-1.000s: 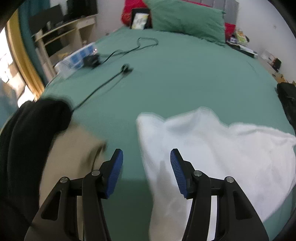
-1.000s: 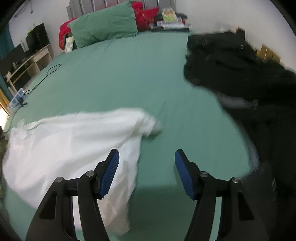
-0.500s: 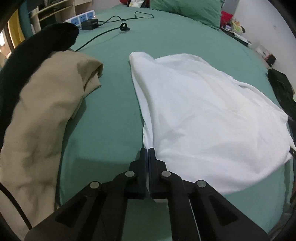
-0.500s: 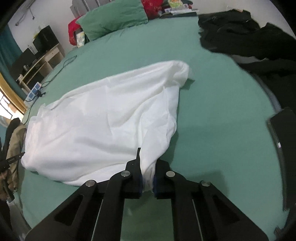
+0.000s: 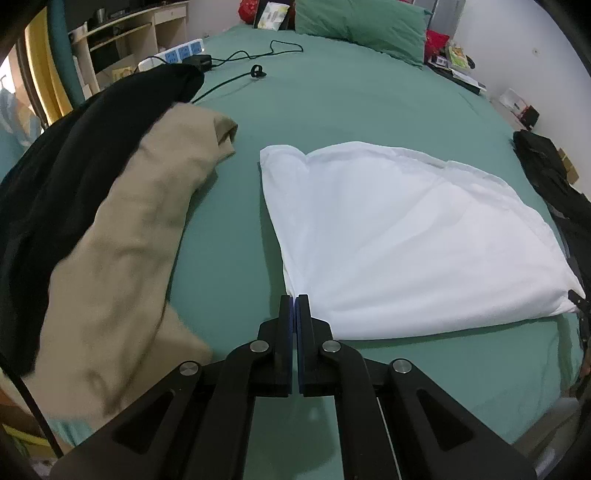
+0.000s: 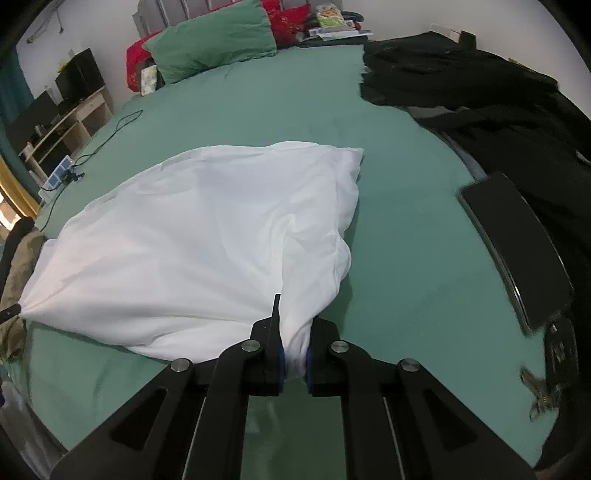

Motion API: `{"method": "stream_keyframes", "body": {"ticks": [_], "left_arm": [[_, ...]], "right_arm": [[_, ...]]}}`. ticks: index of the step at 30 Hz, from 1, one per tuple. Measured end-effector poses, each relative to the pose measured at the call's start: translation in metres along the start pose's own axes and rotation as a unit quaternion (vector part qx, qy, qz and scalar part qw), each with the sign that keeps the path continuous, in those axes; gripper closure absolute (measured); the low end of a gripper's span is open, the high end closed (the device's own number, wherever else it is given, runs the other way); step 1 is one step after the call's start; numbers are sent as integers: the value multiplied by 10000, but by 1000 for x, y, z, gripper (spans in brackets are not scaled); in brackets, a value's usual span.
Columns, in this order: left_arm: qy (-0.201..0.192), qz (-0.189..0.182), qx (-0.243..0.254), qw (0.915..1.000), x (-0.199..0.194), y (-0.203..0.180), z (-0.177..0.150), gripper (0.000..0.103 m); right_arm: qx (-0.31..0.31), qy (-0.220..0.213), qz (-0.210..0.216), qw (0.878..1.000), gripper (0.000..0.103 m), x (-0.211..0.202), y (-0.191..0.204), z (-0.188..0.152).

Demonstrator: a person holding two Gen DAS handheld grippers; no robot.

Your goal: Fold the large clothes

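1. Left tool (image 5: 294,306): matte black plastic linkage arms w/ triangular cut-outs, round silver pivot screws, thin blue pads on inner finger faces.
2. Right tool (image 6: 293,332): same build – black arms, silver screws, blue pad edges visible at the fingers.

This is a home bedroom. A bed with a green sheet (image 5: 369,107) fills most of both views, with a green pillow (image 6: 214,40) and a red cushion (image 6: 284,22) at its head near the top of the frame. At upper left stand wooden shelves (image 5: 122,40), and a power strip (image 5: 177,55) with its black cable (image 5: 258,55) lies on the sheet. Dark clothes (image 6: 480,96) are piled at upper right.
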State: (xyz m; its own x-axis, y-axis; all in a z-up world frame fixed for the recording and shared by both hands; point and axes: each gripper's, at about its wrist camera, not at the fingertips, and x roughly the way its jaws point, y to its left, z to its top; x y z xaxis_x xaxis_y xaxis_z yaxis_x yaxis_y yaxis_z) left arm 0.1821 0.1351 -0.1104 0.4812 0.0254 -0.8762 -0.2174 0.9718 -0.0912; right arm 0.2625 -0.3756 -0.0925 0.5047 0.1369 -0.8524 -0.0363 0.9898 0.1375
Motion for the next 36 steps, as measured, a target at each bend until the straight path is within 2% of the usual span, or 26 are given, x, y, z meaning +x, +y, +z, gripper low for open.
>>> {"method": "stream_keyframes", "body": {"ticks": [10,14,16,17,18,19,20,23,24,26,28,33,36], "left_arm": [[292,32,-43,9996,-6,-1,-38,101],[588,-61,-125,9982,7,-2,-47,101],[638,-88,-268,9976,8,0,-47,99],[634,-73,-329,9974,8,1,-47,96],[601,-22,-382,9975,6,2,-46,87],[504,82,-423,9978,2,3,-44,71],[407,143,-438,9981,-2,2,-43,65],[-17,279,-476,9985,-18,-1,-35,62],[-122,310,-481,9983,-22,-3,-32,62],[-347,191,-457,9982,-27,-13,-22,59],[-445,-17,-340,9984,-24,-28,-13,59],[-442,-510,181,9976,-5,-81,-2,59],[-404,-745,498,9952,9,-114,-2,59]], "right_arm": [[91,191,-178,9996,96,-18,-14,-37],[70,405,-264,9988,95,-12,-15,-52],[65,445,-304,9985,89,-10,-15,-53],[108,428,-300,9986,86,-11,-16,-52],[145,436,-378,9982,78,-11,-18,-52],[167,408,-514,9977,71,-12,-19,-50],[208,335,-588,9975,69,-15,-20,-48],[214,-74,-753,9969,63,-27,-17,-37],[186,-207,-785,9965,58,-30,-14,-34],[80,-526,-772,9956,53,-37,-2,-27],[-76,-652,-617,9959,47,-35,11,-20],[-540,-588,-19,9968,47,-14,56,-7],[-853,-357,43,9957,47,4,76,-7]]}}
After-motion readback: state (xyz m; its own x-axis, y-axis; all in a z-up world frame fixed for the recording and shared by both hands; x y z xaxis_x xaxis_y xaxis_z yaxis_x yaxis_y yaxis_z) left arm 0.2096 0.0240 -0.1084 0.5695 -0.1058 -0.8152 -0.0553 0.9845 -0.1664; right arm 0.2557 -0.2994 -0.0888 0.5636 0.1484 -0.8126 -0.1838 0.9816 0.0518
